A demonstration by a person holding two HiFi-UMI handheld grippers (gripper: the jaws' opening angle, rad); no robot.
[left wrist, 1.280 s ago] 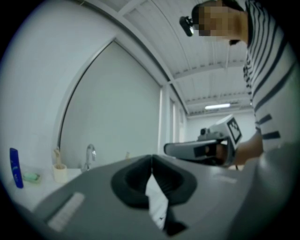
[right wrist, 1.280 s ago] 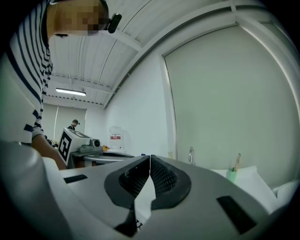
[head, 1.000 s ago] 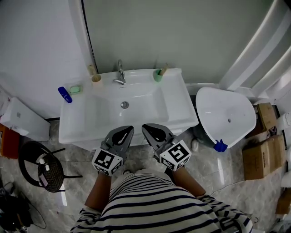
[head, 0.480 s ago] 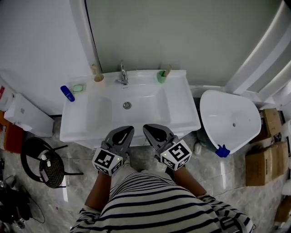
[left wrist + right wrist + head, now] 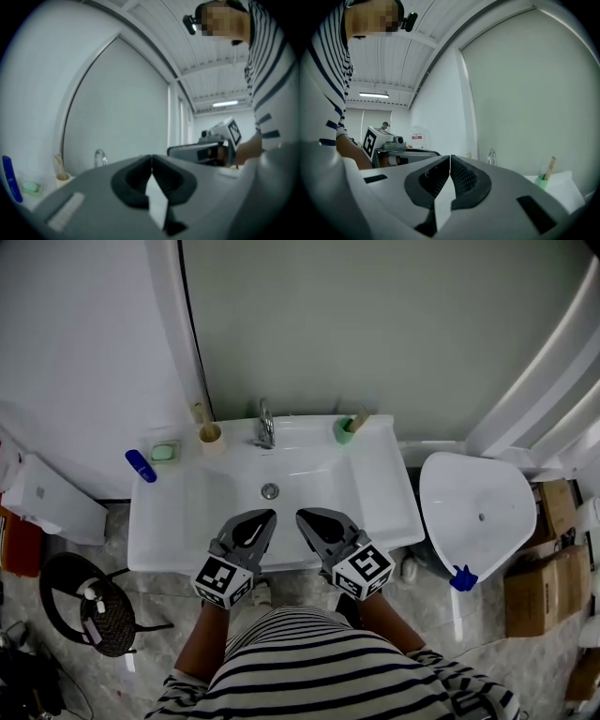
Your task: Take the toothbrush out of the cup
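From the head view, a white counter [image 5: 380, 493] with a sunken basin stood against the wall. The green cup [image 5: 346, 432] sat at the counter's back right corner, right of the tap [image 5: 265, 424]. The toothbrush [image 5: 358, 419] stood in it, a pale tan stick leaning right, its top clear of the rim; its lower end was hidden inside. A beige cup [image 5: 212, 435] stood at the back left corner, with a green soap dish [image 5: 164, 453] and a blue bottle [image 5: 141, 466] along the left edge. The left gripper [image 5: 266, 515] and right gripper [image 5: 303, 514] hung side by side over the front edge, tips toward the wall, well apart from the green cup.

In the left gripper view, the jaws were pressed together with nothing between them; the tap and beige cup showed beyond.

In the right gripper view, the jaws likewise met, empty. The green cup showed small at lower right, the toothbrush slanting up out of it, tan and flat-ended.
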